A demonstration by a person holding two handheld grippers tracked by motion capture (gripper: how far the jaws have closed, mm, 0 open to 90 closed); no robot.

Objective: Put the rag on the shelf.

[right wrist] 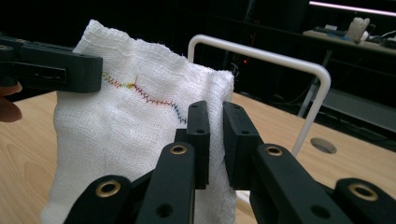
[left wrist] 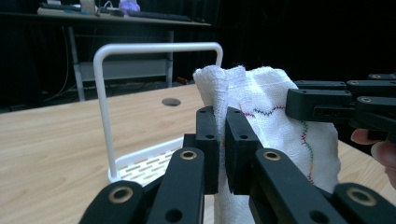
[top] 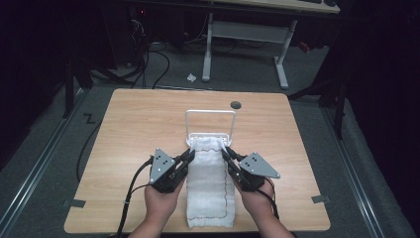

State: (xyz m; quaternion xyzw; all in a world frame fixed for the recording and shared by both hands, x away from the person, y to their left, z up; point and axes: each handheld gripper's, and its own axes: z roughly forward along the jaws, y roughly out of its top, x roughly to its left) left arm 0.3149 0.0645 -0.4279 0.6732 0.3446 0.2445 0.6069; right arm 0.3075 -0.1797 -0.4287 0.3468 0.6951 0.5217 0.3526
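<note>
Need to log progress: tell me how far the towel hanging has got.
Done: each claw, left and right, is shut on a far corner of the white towel. In hand: that end is lifted; the near end lies on the table. Left: drape it over the white rack.

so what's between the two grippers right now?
The white cloth, pinched at its far corners by the left gripper and right gripper, spans the gap in the high view.

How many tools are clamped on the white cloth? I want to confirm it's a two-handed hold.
2. The left tool pinches the cloth at its far left corner; the right tool pinches the far right corner, just in front of the white rack.
</note>
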